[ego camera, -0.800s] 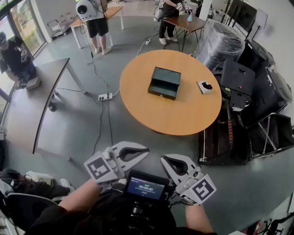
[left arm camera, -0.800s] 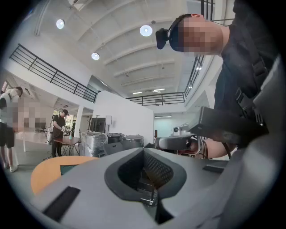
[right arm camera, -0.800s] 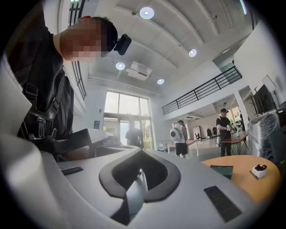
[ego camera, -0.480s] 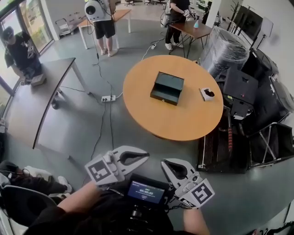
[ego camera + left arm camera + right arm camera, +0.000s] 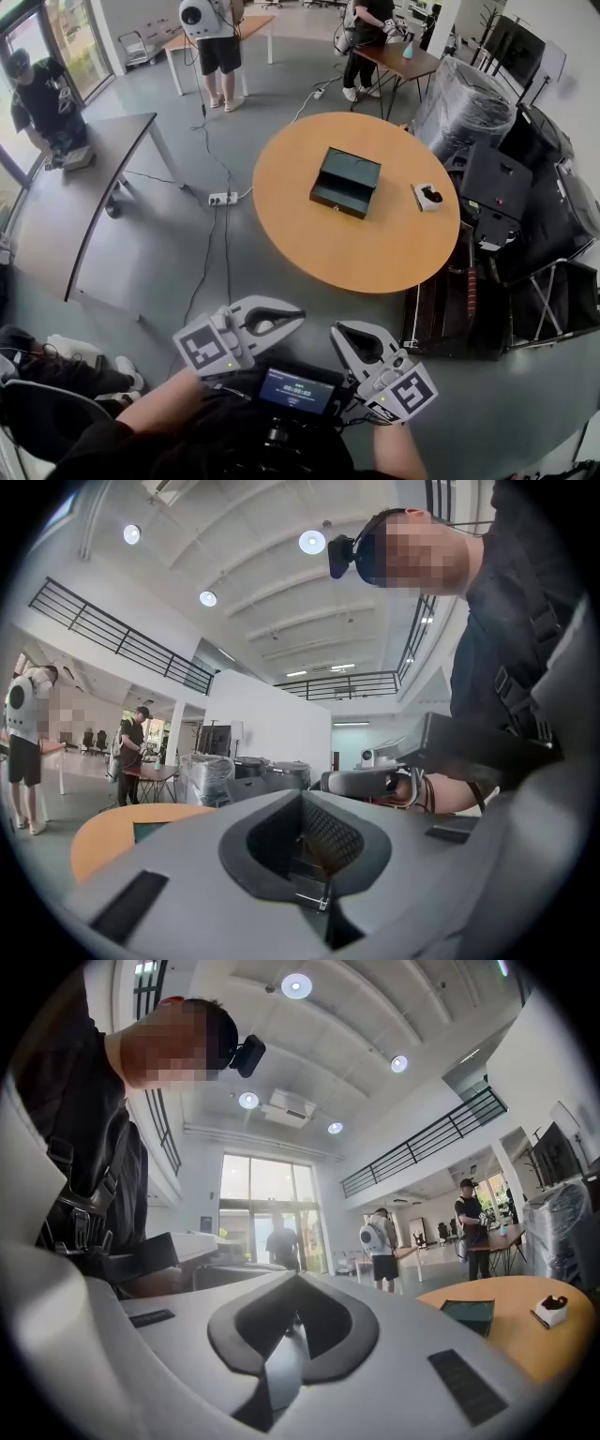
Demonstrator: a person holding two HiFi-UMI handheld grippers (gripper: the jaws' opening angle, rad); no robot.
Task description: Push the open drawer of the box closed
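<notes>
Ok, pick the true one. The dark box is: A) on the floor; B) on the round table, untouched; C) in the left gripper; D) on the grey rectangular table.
B: the dark box sits on the round table; the left gripper and right gripper are down by the person's body.

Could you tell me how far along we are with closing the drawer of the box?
Done: nothing yet; the box on the round table looks open. In hand: nothing; the left gripper and right gripper are both shut and empty, held near the person's body, short of the table. Left: approach the table and push the drawer closed.
</notes>
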